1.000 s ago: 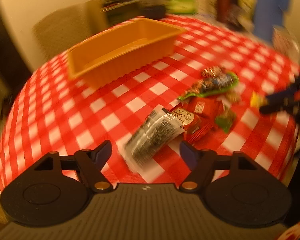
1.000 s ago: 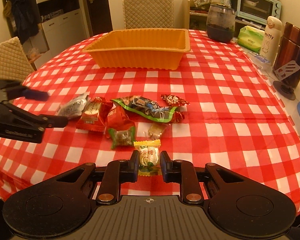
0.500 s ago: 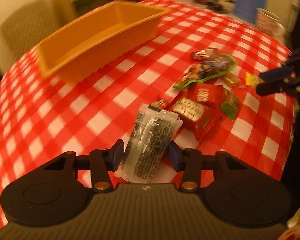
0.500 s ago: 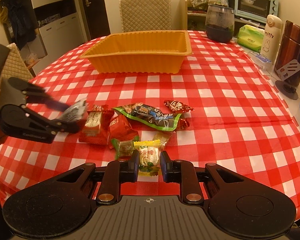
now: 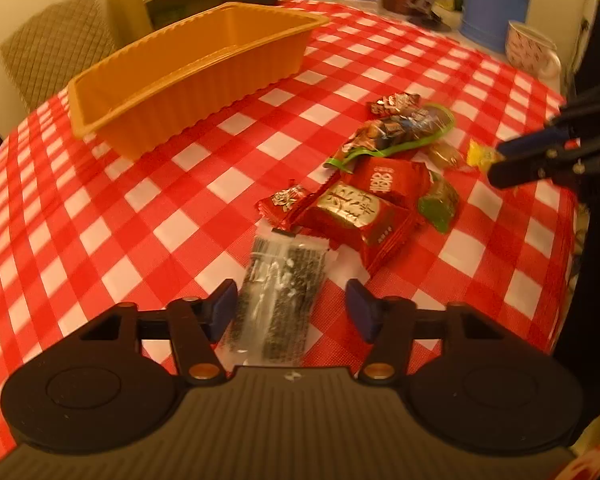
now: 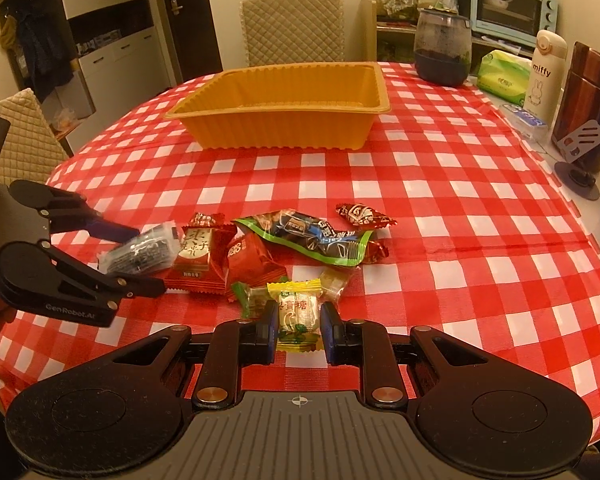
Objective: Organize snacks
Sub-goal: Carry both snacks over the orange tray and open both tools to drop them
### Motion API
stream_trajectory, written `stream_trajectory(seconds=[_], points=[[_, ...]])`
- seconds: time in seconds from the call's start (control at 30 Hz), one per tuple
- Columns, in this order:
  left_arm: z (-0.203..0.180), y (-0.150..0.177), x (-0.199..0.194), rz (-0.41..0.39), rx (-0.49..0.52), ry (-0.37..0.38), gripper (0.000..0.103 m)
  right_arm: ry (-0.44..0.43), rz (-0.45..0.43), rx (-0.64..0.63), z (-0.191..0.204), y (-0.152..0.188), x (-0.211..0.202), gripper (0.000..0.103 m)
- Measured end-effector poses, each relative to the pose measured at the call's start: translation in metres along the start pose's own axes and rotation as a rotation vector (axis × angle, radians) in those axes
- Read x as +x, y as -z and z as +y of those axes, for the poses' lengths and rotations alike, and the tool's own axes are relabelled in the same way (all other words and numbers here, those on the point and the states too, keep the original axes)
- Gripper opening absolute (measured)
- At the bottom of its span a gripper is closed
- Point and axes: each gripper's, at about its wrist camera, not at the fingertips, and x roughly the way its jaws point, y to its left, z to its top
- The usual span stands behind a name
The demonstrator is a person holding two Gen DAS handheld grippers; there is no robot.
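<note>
My right gripper (image 6: 298,330) pinches a yellow candy (image 6: 298,314), whose lower end its fingers hide. My left gripper (image 5: 287,309) stands wide around a dark clear packet (image 5: 282,298), blurred, its print unreadable. Both lie near the table's (image 6: 460,200) front edge, beside the snack pile (image 6: 284,248). The orange tray (image 6: 284,110) sits toward the far edge.

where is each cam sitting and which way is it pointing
Left wrist: on the left tool, facing across the table from the left side at a clear dark snack packet; its open fingers show.
Right wrist: on the right tool, facing the orange tray; its fingers grip a yellow candy.
Both share the tray, the snack pile and each other's tool.
</note>
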Motion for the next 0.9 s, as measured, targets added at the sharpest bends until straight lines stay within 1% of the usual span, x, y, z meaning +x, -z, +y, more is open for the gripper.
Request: stream_trajectory(seconds=[0.07, 0.1, 0.17, 0.27, 0.33, 0.43, 0.57, 0.7, 0.8, 0.9], points=[[0.002, 0.001, -0.002, 0.003, -0.030, 0.000, 0.040, 0.000, 0.000, 0.000, 0.001, -0.001, 0.000, 0.022], [0.003, 0.001, -0.003, 0.006, -0.040, -0.003, 0.036, -0.001, -0.001, 0.001, 0.001, -0.001, 0.000, 0.022], [0.002, 0.001, -0.004, 0.019, -0.057, -0.016, 0.035, -0.005, -0.004, 0.002, 0.001, -0.001, 0.000, 0.022], [0.002, 0.000, -0.008, 0.041, -0.118, -0.054, 0.034, -0.007, -0.017, 0.007, 0.003, -0.004, -0.002, 0.022], [0.001, -0.001, -0.014, 0.032, -0.151, -0.077, 0.034, -0.007, -0.031, 0.017, 0.004, -0.007, -0.004, 0.022], [0.004, -0.008, -0.026, -0.006, -0.192, -0.104, 0.034, -0.006, -0.057, 0.030, 0.005, -0.014, -0.007, 0.022], [0.014, -0.032, -0.040, -0.085, -0.268, -0.141, 0.034, -0.005, -0.102, 0.023, 0.007, -0.034, -0.009, 0.022], [0.027, -0.065, -0.048, -0.172, -0.332, -0.188, 0.034, 0.011, -0.172, 0.017, 0.005, -0.069, -0.007, 0.022], [0.041, -0.090, -0.048, -0.234, -0.372, -0.193, 0.034, 0.014, -0.213, 0.049, -0.003, -0.101, 0.003, 0.022], [0.055, -0.107, -0.041, -0.259, -0.401, -0.201, 0.034, 0.013, -0.235, 0.074, -0.008, -0.132, 0.018, 0.022]])
